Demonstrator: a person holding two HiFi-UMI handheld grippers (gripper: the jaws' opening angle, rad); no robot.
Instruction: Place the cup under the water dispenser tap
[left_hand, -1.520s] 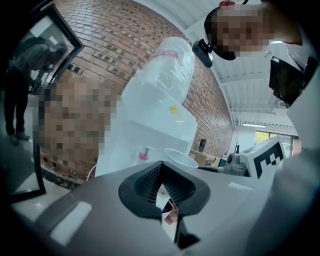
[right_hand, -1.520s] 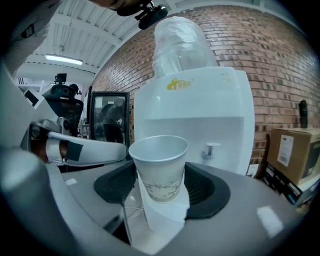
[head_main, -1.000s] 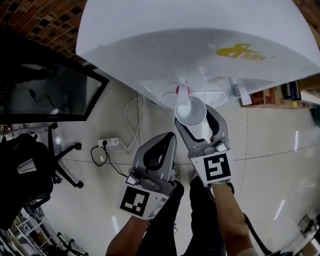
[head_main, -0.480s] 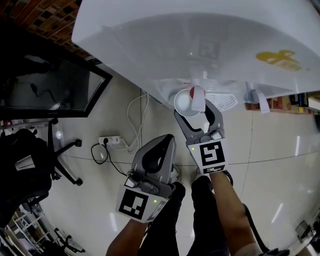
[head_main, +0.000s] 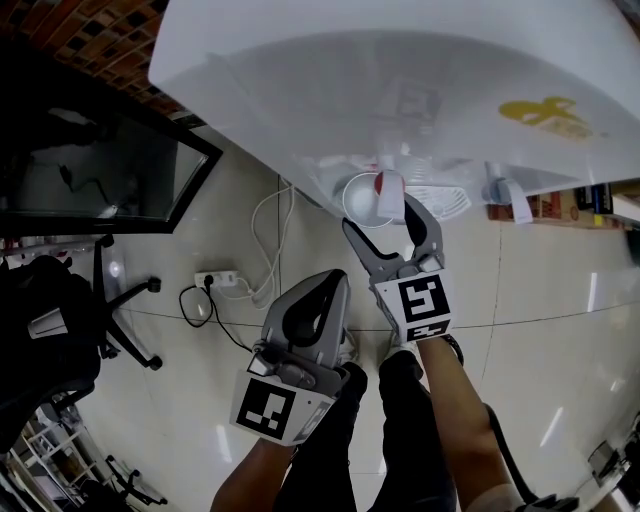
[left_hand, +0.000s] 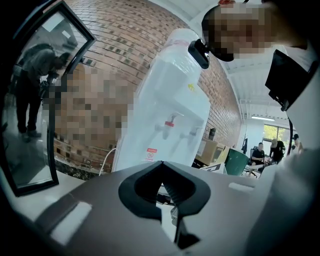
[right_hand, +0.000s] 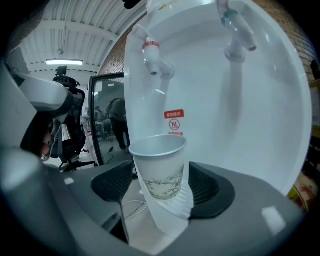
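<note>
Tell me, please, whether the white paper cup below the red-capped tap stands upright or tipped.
Upright. The white paper cup shows its open rim on top, nearly level, with its base down on the white ribbed drip tray.

Your head cam sits high and looks almost straight down, over the top of the water dispenser (head_main: 400, 90) onto both your arms and the tiled floor (head_main: 560, 300). The camera on your left gripper (head_main: 338, 275) rides low, faces roughly level and takes in the whole dispenser from well back, with the black-framed glass panel (left_hand: 30, 110) at its left edge. The one on your right gripper (head_main: 380, 215) is way closer. It looks slightly up the dispenser's front, with the paper cup (right_hand: 160, 167) right before the lens and the red tap (right_hand: 151, 46) above. All three views share the tap face. The head and left gripper views share that glass panel too.
</note>
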